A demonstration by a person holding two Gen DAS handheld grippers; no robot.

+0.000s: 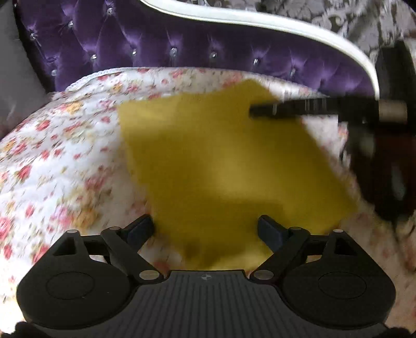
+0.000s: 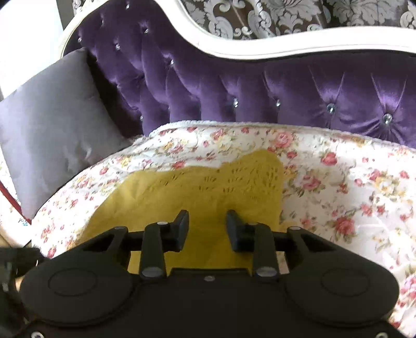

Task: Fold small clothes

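Observation:
A yellow knitted garment (image 1: 221, 161) lies spread flat on a floral quilt (image 1: 52, 156). In the left wrist view my left gripper (image 1: 206, 228) hovers over the garment's near edge, jaws wide apart and holding nothing. My right gripper (image 1: 256, 110) reaches in from the right over the garment's far corner. In the right wrist view the garment (image 2: 208, 182) shows a lacy pattern near its far edge. There the right gripper (image 2: 208, 228) stands partly open above the cloth, with a clear gap between its fingers and nothing pinched.
The quilt (image 2: 338, 182) covers the seat of a purple tufted sofa (image 2: 234, 85) with a white frame (image 2: 260, 49). A grey cushion (image 2: 52, 124) leans at the left end. Patterned wallpaper (image 2: 260, 15) is behind.

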